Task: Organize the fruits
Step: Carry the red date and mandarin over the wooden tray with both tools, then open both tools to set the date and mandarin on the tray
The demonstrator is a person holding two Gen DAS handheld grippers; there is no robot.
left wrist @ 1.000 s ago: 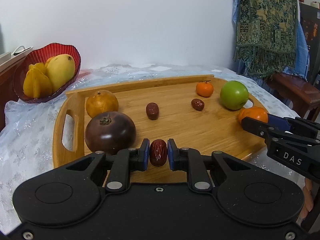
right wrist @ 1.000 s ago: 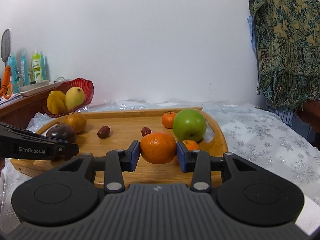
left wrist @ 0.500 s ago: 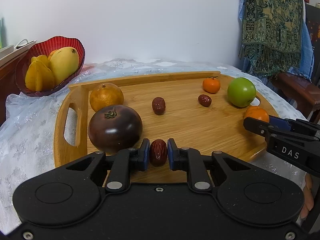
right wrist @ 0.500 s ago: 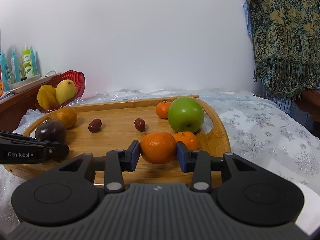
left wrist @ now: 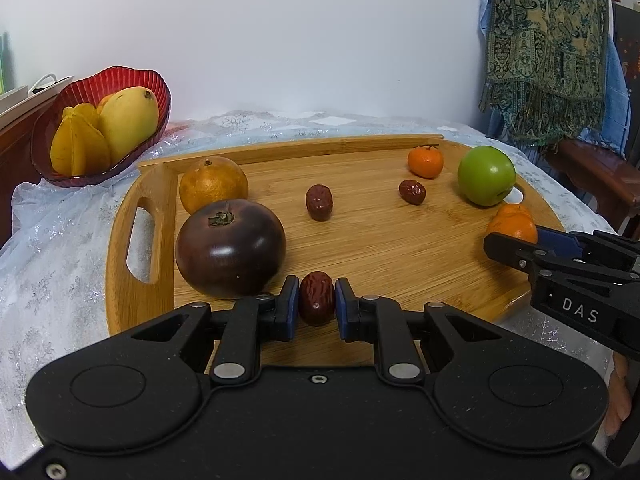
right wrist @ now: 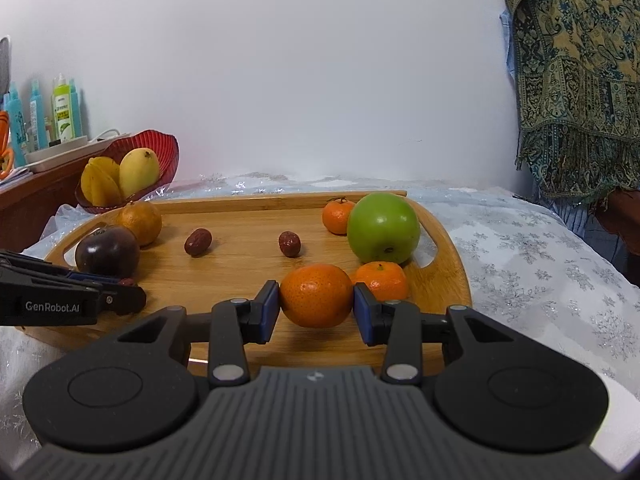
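My left gripper (left wrist: 317,304) is shut on a dark red date (left wrist: 317,298) just above the near edge of the wooden tray (left wrist: 384,240), beside a big dark purple fruit (left wrist: 230,248). Shut on an orange tangerine (right wrist: 316,295), my right gripper (right wrist: 316,310) hangs over the tray's near right part (right wrist: 240,232). On the tray lie two more dates (left wrist: 319,202) (left wrist: 412,192), a brownish-orange fruit (left wrist: 213,184), a small tangerine (left wrist: 425,161), a green apple (left wrist: 486,175) and another tangerine (right wrist: 380,280).
A red bowl (left wrist: 120,84) with a mango and star fruit stands left of the tray on the white tablecloth (left wrist: 52,260). Bottles (right wrist: 64,112) sit on a side shelf. A patterned shawl (left wrist: 544,48) hangs over a chair at the right.
Both grippers keep their hold. The views have crept a little closer to the tray and its fruit sits slightly lower and nearer in both frames.
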